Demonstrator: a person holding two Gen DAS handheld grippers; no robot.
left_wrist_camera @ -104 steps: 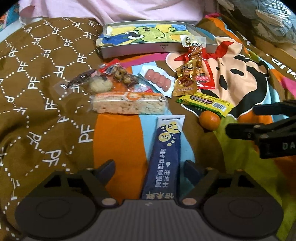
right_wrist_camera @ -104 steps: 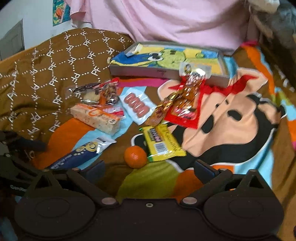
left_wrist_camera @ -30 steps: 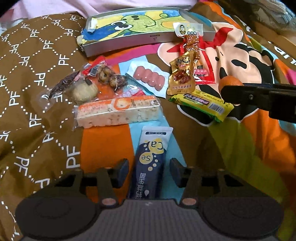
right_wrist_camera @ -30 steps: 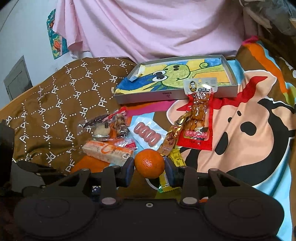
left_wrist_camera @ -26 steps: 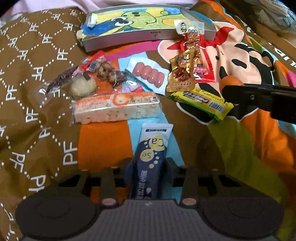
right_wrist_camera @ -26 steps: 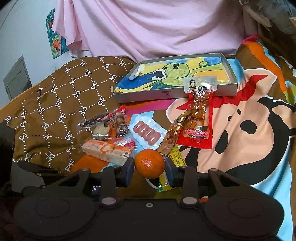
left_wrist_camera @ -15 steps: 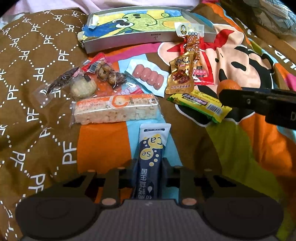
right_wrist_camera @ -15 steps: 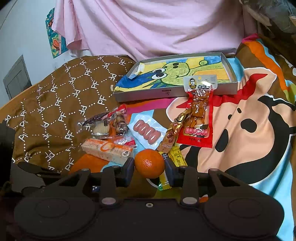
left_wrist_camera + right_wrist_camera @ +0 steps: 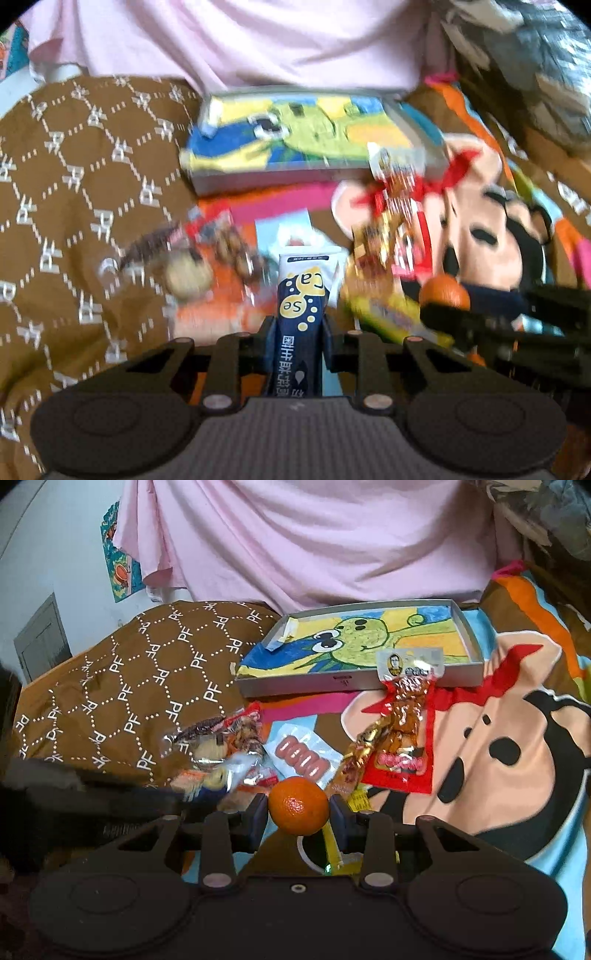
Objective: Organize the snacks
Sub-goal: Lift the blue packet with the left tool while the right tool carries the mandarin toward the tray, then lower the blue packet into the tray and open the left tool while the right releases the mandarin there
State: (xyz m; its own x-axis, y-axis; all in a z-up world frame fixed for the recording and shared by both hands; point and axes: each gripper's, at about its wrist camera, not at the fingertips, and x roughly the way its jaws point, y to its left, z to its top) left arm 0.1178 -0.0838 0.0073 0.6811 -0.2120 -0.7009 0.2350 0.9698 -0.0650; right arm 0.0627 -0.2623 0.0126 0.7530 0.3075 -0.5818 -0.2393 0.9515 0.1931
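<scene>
My left gripper (image 9: 298, 334) is shut on a long dark blue snack stick (image 9: 300, 314) with yellow dots and holds it lifted above the blanket; it shows blurred in the right wrist view (image 9: 207, 784). My right gripper (image 9: 298, 812) is shut on a small orange (image 9: 298, 805), also held up; the orange shows in the left wrist view (image 9: 445, 293). A shallow grey box (image 9: 354, 681) with a cartoon drawing inside lies at the back. Loose snack packs lie between me and the box.
On the blanket lie a red pack of brown snacks (image 9: 406, 738), a gold pack (image 9: 360, 755), a pack of pink sausages (image 9: 301, 757), a yellow bar (image 9: 384, 314) and clear cookie packs (image 9: 221, 738). A pink cloth (image 9: 314, 539) hangs behind the box.
My left gripper has closed on the blue stick and lifted it off the blanket, tilting up fast. The right gripper holds the orange almost still.
</scene>
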